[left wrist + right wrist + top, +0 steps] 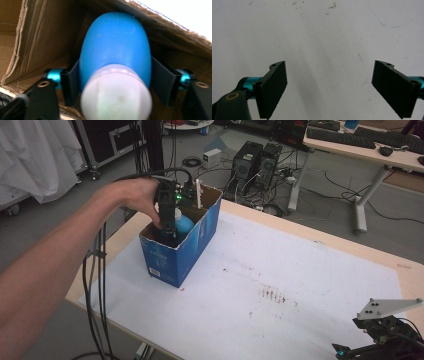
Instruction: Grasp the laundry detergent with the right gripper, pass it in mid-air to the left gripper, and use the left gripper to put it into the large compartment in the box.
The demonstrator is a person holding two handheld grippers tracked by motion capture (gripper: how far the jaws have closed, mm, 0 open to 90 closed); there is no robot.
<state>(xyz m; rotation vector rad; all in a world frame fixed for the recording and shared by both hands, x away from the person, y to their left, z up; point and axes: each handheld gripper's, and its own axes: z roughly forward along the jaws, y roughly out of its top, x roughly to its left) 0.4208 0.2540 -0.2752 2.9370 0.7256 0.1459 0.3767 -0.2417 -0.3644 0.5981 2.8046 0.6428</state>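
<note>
Blue bottle between left gripper jaws (seemingly clamped), inside box.

A blue bottle with white cap sits in a blue, brown-lined box.

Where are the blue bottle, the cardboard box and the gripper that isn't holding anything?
blue bottle (115, 47): left gripper view, on its rounded blue body.
cardboard box (192, 251): high view, on its blue outer side wall.
right gripper (329, 87): right gripper view, midway between its two open black jaws.
</note>
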